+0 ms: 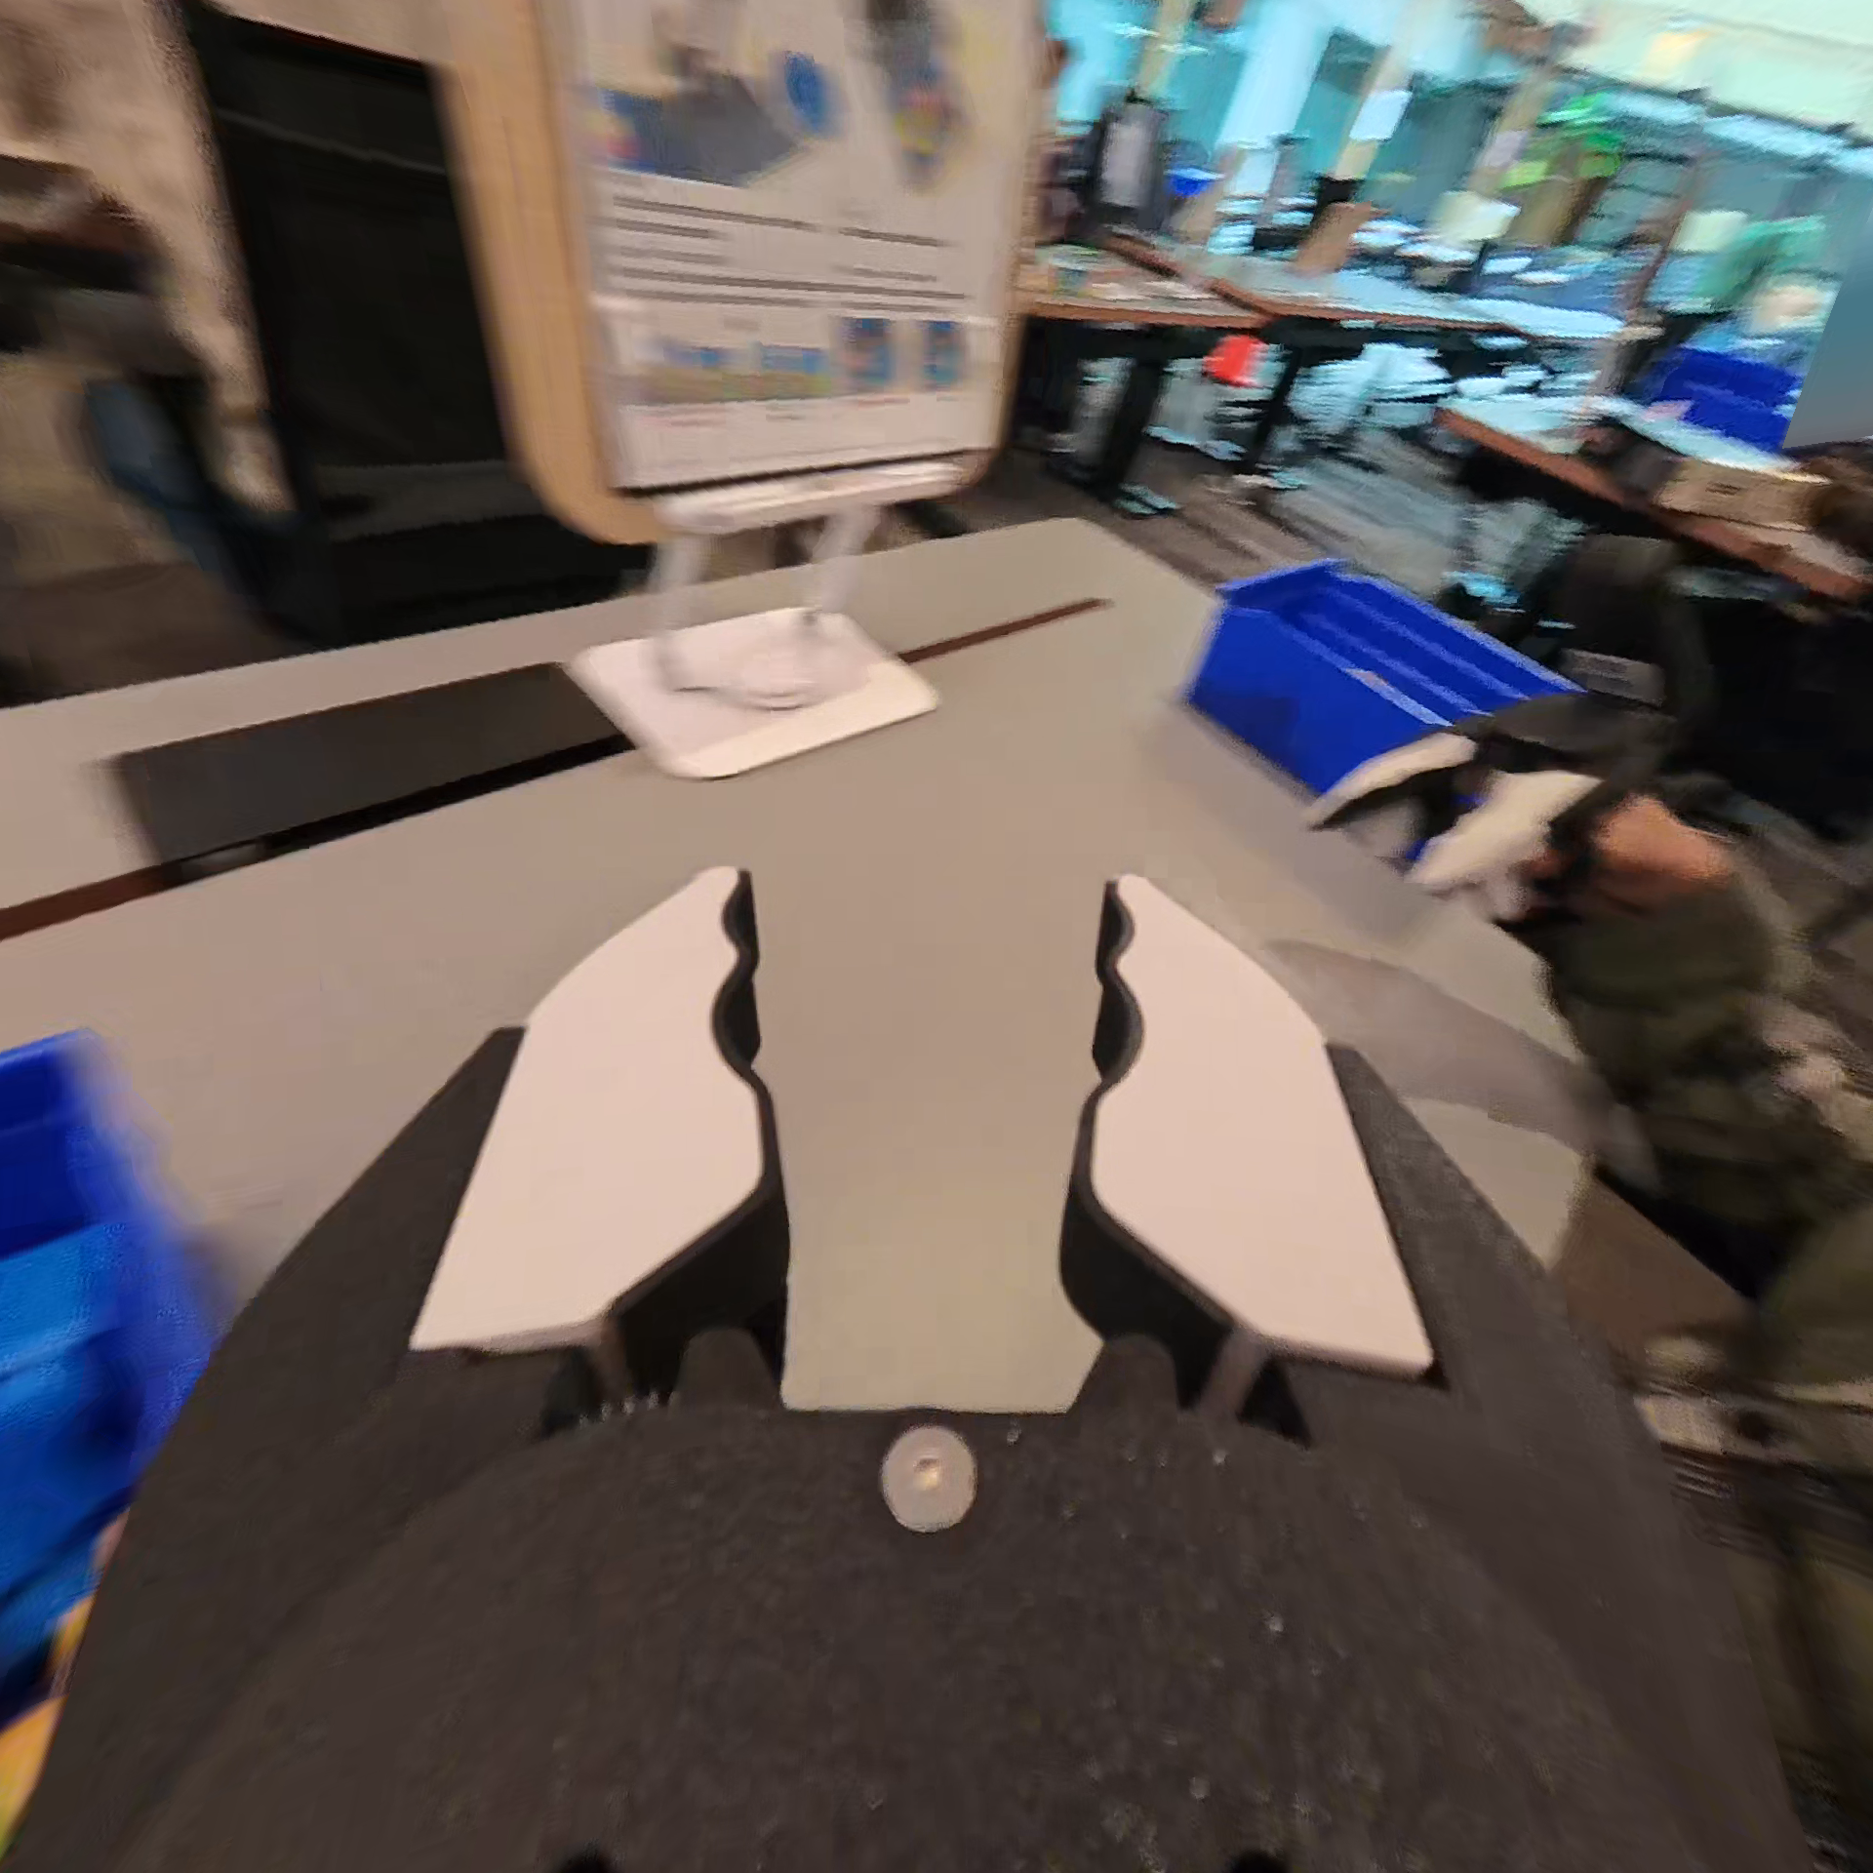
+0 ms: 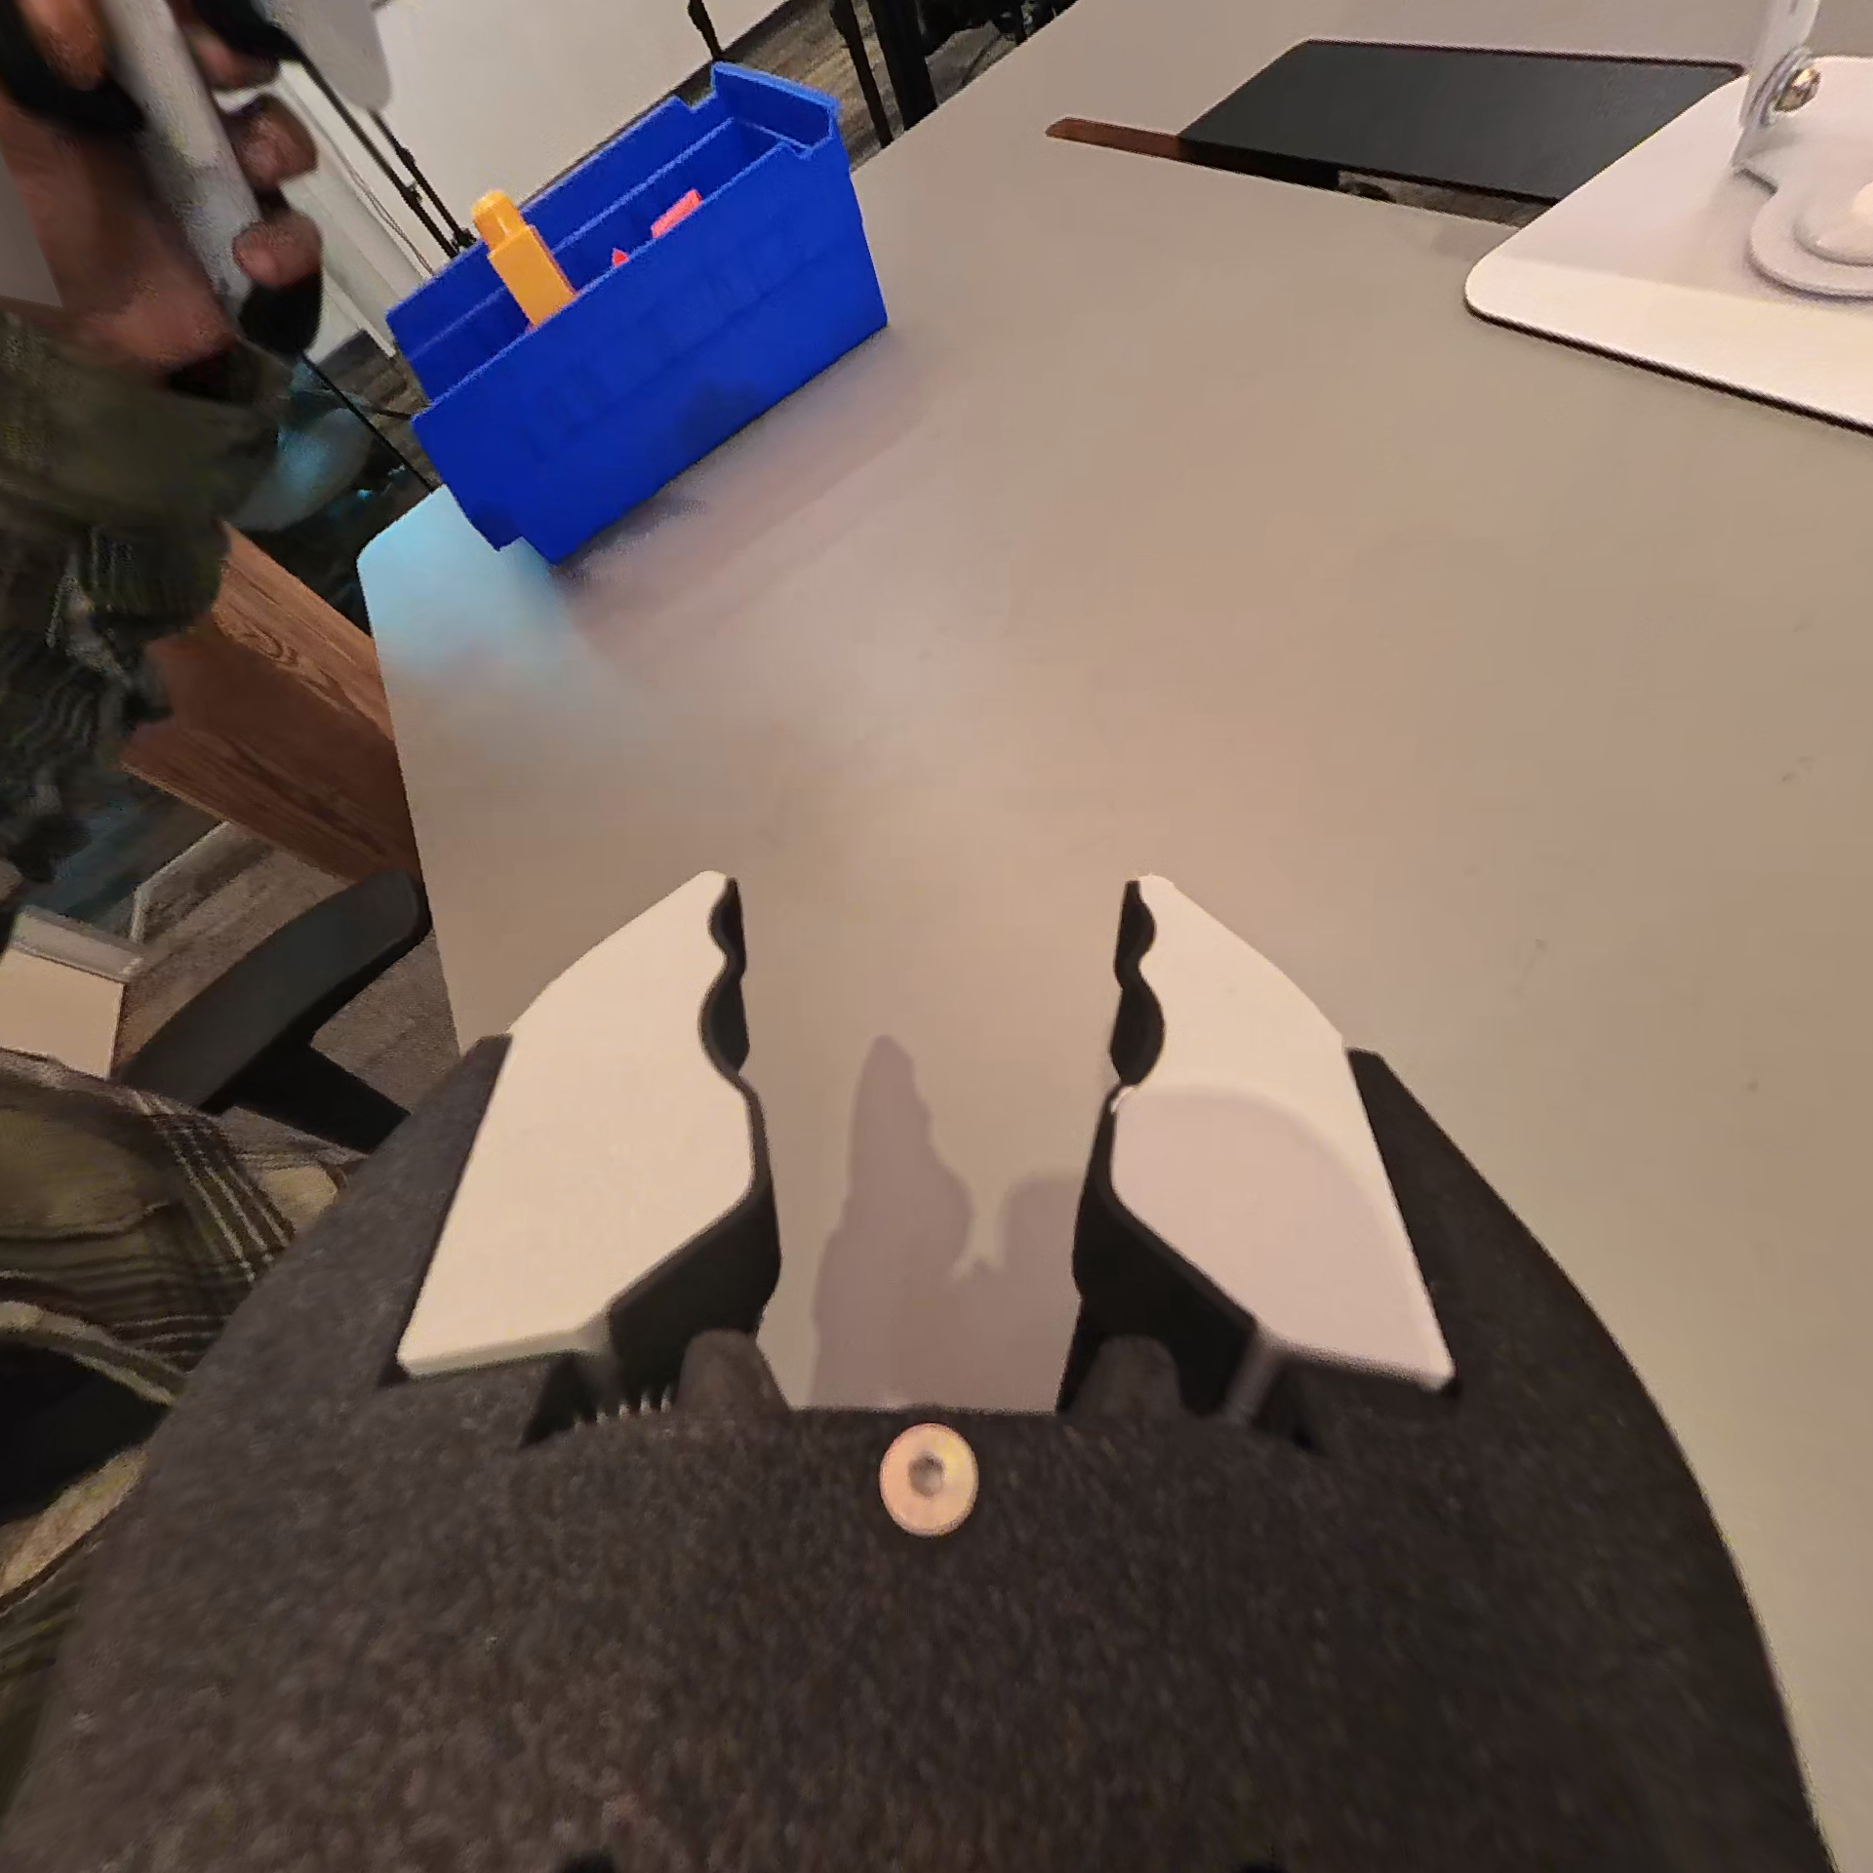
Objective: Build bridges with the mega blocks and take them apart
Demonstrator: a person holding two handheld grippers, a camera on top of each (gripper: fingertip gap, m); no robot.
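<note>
While both the left gripper [image 1: 927, 882] and right gripper [image 2: 932, 887] hang spread and empty, an orange block [image 2: 522, 266] stands upright in the blue bin [image 2: 649, 405]; no legible writing.

Your left wrist view looks level along its tool [image 1: 927, 892] across the grey table [image 1: 912, 811] toward the white stand base [image 1: 755, 709]. Your right wrist view tilts down, close above the table. Both share the stand base and the far blue bin [image 2: 649, 334].
</note>
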